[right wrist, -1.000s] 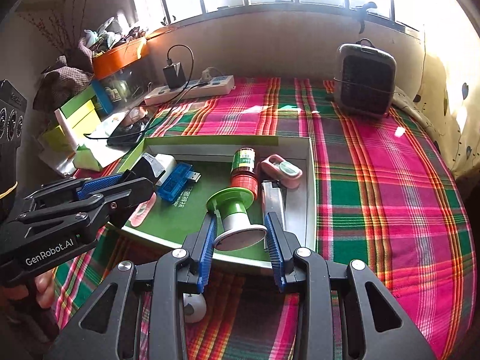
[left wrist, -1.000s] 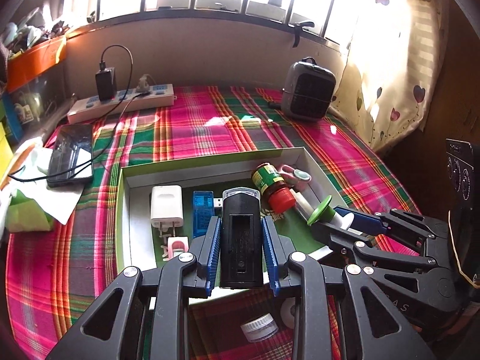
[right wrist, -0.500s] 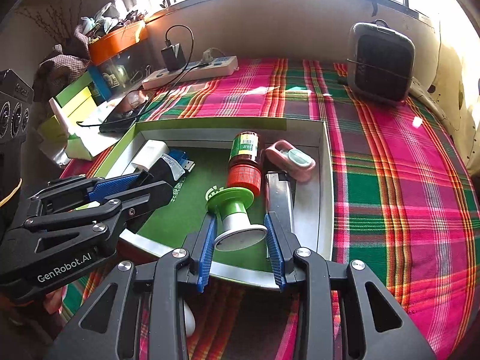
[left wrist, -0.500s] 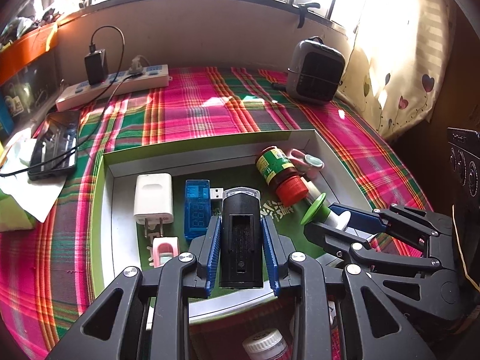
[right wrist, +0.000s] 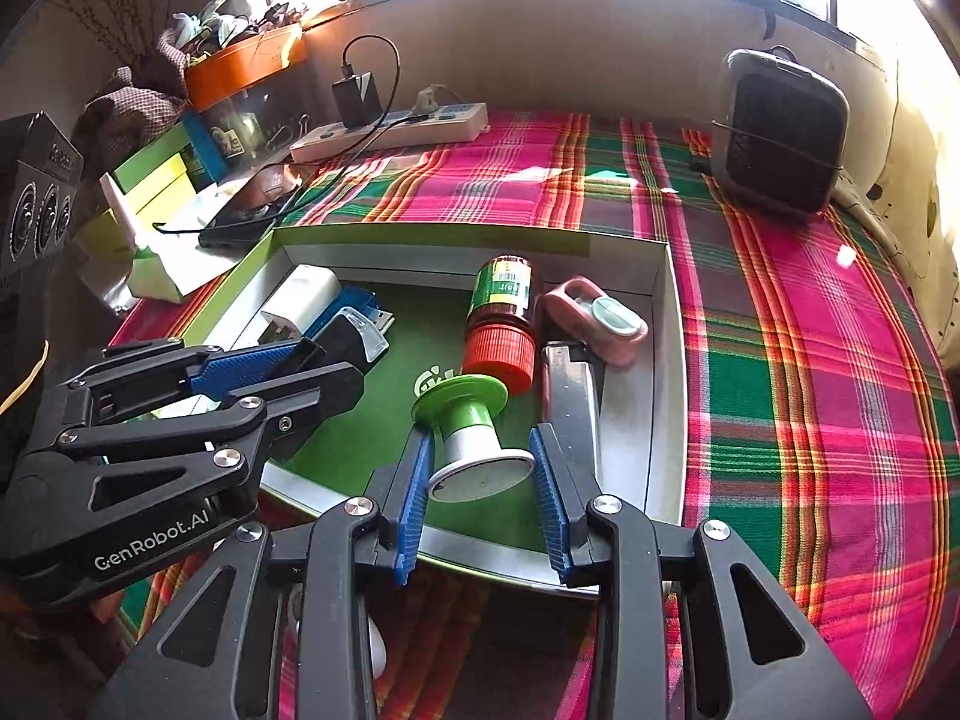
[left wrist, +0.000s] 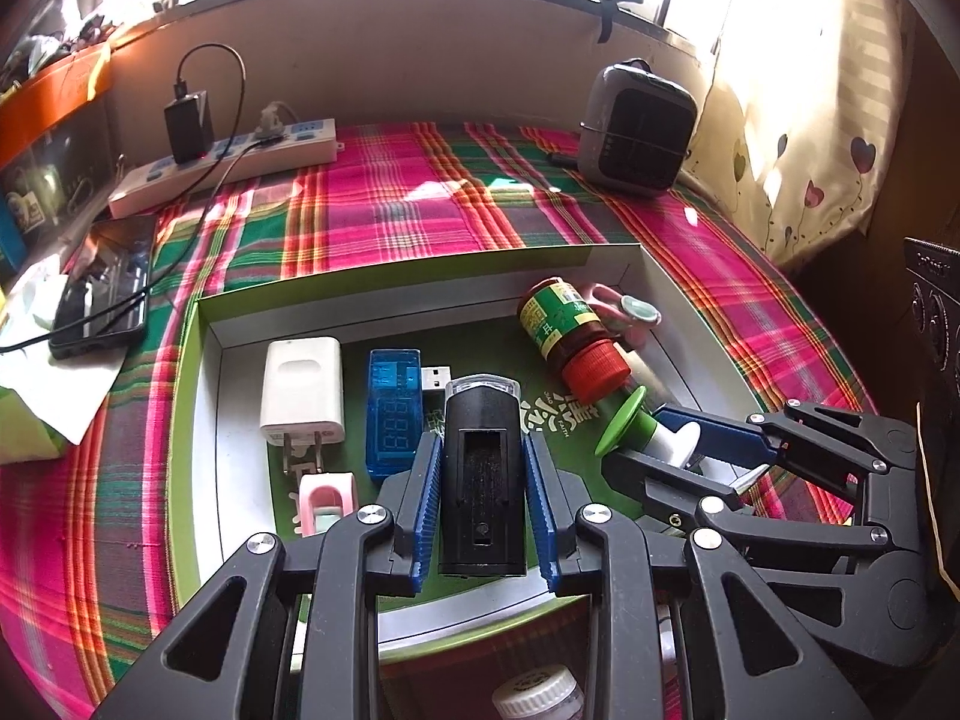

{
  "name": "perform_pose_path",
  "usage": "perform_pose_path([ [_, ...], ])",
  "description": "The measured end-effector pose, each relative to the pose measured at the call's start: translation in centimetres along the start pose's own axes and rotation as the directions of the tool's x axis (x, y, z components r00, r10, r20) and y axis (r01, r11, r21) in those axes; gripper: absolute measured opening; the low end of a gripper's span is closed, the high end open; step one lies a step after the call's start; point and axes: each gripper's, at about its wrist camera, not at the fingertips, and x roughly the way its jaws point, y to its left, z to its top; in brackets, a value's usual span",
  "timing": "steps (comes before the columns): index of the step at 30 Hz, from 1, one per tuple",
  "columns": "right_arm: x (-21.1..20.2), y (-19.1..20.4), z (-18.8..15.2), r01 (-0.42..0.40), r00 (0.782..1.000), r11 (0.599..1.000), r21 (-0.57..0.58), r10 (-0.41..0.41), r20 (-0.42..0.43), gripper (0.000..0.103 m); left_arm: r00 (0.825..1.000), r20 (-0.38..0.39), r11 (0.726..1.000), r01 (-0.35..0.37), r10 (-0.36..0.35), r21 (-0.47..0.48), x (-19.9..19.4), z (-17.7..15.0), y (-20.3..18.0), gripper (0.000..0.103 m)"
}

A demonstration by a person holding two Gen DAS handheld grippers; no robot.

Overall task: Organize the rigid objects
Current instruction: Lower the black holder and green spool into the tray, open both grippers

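Observation:
A green box lid (left wrist: 204, 324) (right wrist: 666, 324) lies on the plaid cloth as a tray. My left gripper (left wrist: 483, 468) is shut on a black rectangular device (left wrist: 483, 480) with a clear cap, held over the tray beside a blue USB meter (left wrist: 393, 408) and a white charger (left wrist: 303, 387). My right gripper (right wrist: 480, 474) is shut on a green-and-white spool-shaped object (right wrist: 468, 426), low in the tray in front of a red-capped bottle (right wrist: 501, 324). It also shows in the left wrist view (left wrist: 636, 426). A pink clip (right wrist: 594, 318) and a metal bar (right wrist: 567, 384) lie at the right.
A power strip (left wrist: 228, 165) with a black adapter, a phone (left wrist: 102, 294) on a cable and papers are at the back left. A small grey heater (left wrist: 636, 126) stands at the back right. A white-capped jar (left wrist: 537, 696) lies on the cloth before the tray.
Both grippers have moved forward and lower over the tray with their objects still held. The spool now sits closer to the red-capped bottle.

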Motion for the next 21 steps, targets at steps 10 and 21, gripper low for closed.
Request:
perform_pose_path([
  [10, 0.26, 0.08, 0.04, 0.007, 1.0, 1.0, -0.007, -0.007, -0.006, 0.034, 1.0, -0.017, 1.0, 0.001, -0.002, -0.008, 0.41, -0.08, 0.16, 0.026],
  [21, 0.37, 0.21, 0.14, 0.022, 1.0, 1.0, -0.018, -0.022, -0.011, 0.035, 1.0, -0.024, 1.0, 0.005, -0.005, -0.011, 0.53, -0.1, 0.21, 0.026],
])
